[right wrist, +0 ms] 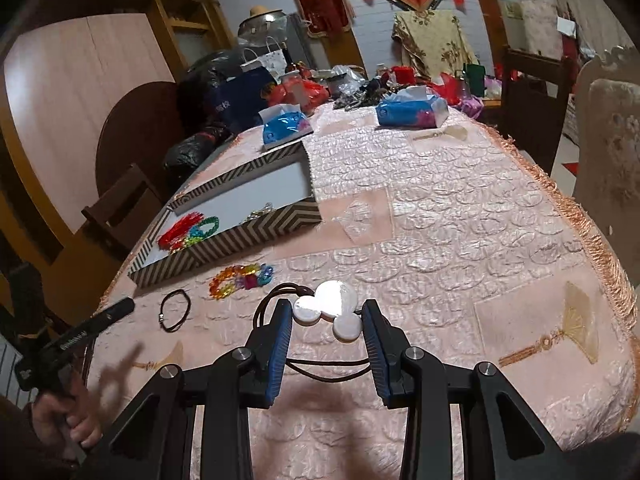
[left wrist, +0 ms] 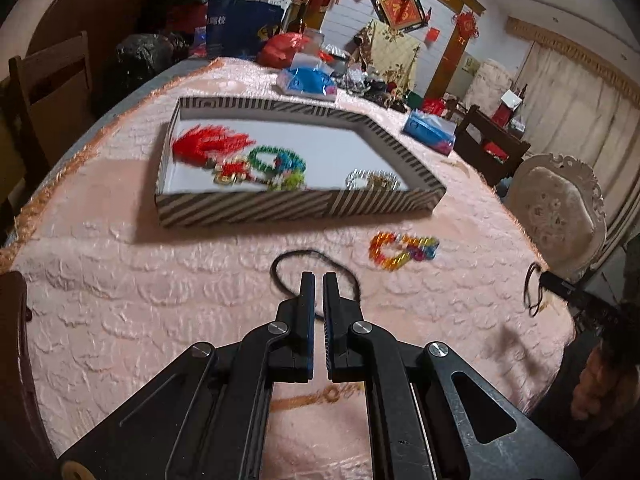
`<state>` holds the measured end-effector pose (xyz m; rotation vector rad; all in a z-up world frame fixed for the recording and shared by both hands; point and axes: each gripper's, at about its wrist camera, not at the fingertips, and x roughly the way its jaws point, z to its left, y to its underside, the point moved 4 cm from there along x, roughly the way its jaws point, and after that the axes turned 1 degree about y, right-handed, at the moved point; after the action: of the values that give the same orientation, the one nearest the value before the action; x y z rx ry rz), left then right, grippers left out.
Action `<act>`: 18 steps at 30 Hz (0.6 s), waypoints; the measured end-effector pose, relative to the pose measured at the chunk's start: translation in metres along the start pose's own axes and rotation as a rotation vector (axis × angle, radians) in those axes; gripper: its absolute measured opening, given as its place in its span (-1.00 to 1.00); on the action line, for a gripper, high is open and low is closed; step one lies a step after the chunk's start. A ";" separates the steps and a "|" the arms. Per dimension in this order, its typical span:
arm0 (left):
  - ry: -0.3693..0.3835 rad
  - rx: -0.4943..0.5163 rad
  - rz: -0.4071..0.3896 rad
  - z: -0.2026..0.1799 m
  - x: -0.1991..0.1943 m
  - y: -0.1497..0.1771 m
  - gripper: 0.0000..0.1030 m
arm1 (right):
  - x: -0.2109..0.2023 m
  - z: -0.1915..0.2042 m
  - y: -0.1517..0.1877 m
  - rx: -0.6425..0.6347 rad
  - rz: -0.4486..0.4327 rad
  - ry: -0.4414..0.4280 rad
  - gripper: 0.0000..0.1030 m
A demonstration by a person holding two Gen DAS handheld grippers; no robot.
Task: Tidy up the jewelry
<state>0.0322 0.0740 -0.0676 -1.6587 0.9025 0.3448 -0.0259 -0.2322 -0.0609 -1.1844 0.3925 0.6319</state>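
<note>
Surface: a table under a pink quilted cloth [right wrist: 460, 216] with an orange fringe along its edge.
Striped box: a shallow box [left wrist: 248, 210] with black-and-white striped walls and a white floor stood on the cloth, at the far left in the right wrist view.
Box contents: a red tassel piece [left wrist: 208, 144], a green and blue bead bracelet [left wrist: 276, 160] and a silvery piece [left wrist: 372, 180] lay on the white floor; details were blurred.
Loose bracelet: a bracelet of orange, yellow and mixed coloured beads [right wrist: 240, 276] lay on the cloth just outside the box's near wall.
Black cord: a thin black cord loop [left wrist: 312, 260] lay on the cloth around the tips of the left gripper.
Left gripper: the left gripper [left wrist: 318, 280] had its jaws closed together with nothing seen between them; whether the tips touched the cord could not be told.
White pendant: a white piece of three rounded lobes [right wrist: 330, 308] on a dark brown cord lay on the cloth between the right fingers.
Right gripper: the right gripper [right wrist: 326, 312] stood partly open, its blue pads at either side of the pendant; whether they pressed on it could not be told.
Background: two blue tissue packs [right wrist: 412, 110], bags and red hanging ornaments at the table's far end.
</note>
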 end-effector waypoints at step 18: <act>-0.076 -0.042 0.022 0.027 0.016 -0.010 -0.35 | 0.014 -0.004 0.005 0.000 0.030 0.018 -0.33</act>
<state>0.0563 0.0934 -0.0796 -1.6642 0.8624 0.4419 -0.0182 -0.2311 -0.0738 -1.1869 0.4263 0.6474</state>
